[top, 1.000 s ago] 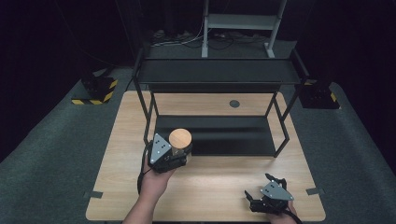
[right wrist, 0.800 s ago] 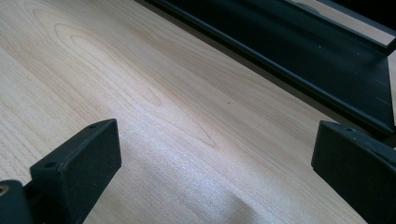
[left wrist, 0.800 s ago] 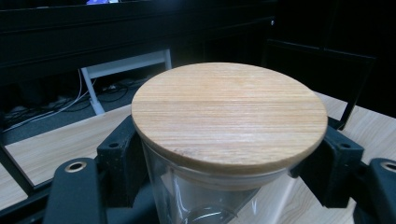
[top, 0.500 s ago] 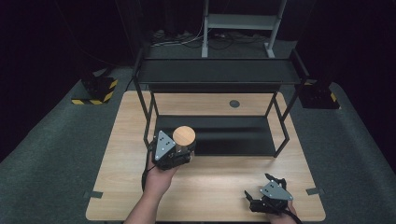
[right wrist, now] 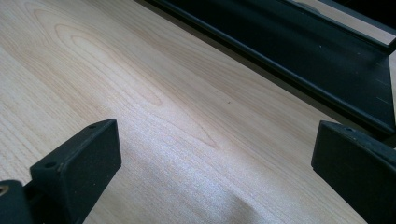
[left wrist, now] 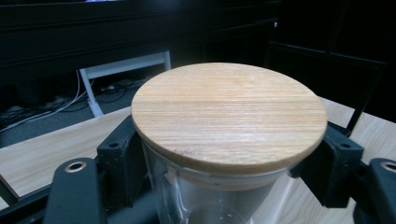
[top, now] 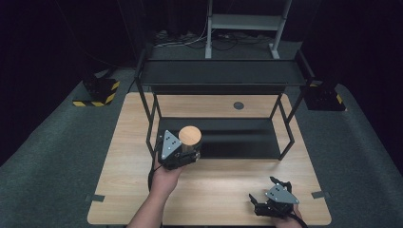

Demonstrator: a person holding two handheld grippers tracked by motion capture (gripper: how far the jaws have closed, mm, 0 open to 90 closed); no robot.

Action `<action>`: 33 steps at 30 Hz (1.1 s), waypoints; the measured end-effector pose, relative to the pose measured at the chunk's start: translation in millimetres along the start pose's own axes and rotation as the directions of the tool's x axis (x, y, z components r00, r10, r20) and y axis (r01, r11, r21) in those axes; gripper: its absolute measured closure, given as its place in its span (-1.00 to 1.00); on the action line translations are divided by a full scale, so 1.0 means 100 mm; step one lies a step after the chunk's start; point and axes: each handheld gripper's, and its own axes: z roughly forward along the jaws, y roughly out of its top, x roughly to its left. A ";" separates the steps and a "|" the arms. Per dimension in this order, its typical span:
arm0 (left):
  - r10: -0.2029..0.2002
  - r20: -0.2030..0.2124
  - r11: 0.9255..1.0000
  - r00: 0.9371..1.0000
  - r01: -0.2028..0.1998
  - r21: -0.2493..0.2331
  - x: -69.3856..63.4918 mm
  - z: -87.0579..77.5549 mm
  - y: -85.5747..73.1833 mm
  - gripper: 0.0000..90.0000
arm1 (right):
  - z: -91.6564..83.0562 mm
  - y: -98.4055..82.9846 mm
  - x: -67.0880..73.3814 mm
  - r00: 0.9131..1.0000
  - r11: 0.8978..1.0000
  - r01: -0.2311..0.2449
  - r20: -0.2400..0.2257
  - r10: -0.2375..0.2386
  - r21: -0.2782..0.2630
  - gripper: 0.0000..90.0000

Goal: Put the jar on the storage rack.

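- Pale wooden bench [top: 223, 183] with visible grain, set on grey-green carpet [top: 57, 166]; dark room all round, almost black at the far side
- Black metal rack [top: 221, 78] with two shelves, standing on the far half of the bench; lower shelf [top: 237, 137] just above the wood, upper shelf raised on thin legs
- Small round dark disc [top: 238, 105] set in the bench top behind the rack; yellow-and-black striped block [top: 97, 92] on the floor at far left; white frame and loose cables [top: 190, 40] beyond the bench
- Strips of grey tape [top: 95, 197] at the near bench corners
- Glass jar [left wrist: 205, 200] with clear walls, seemingly empty, topped by a flat round wooden lid [left wrist: 229, 114] in light striped grain, wider than the glass
- Jar upright, left of centre, at the near-left edge of the lower shelf; whether resting or lifted, hard to say
- Left gripper [top: 178, 154] with fingers [left wrist: 116, 163] clamped on the jar's glass sides just under the lid
- Right gripper [top: 273, 199] at the near right, low over bare wood; fingers [right wrist: 77, 165] spread wide, nothing between them
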 end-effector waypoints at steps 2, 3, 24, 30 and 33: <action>-0.010 -0.001 1.000 1.000 0.010 -0.004 0.01 0.01 -0.01 -0.41 | 0.00 0.00 0.00 1.000 1.000 0.001 -0.001 -0.001 -0.001 -0.99; -0.016 -0.003 1.000 1.000 0.016 -0.006 0.01 0.02 -0.01 -0.41 | 0.00 0.00 0.00 1.000 1.000 0.002 -0.001 -0.002 -0.001 -0.99; -0.019 -0.003 1.000 1.000 0.019 -0.020 0.05 0.18 -0.07 -0.41 | -0.01 0.00 0.00 1.000 1.000 -0.009 -0.001 0.009 -0.007 -0.99; -0.027 0.002 0.999 1.000 0.027 -0.025 0.02 0.24 -0.07 -0.41 | 0.00 0.00 0.00 1.000 1.000 0.002 -0.001 -0.002 -0.002 -0.99; -0.016 -0.003 0.999 1.000 0.016 -0.030 -0.01 0.26 -0.06 -0.41 | 0.00 0.00 0.00 1.000 1.000 0.001 -0.001 -0.001 -0.003 -0.99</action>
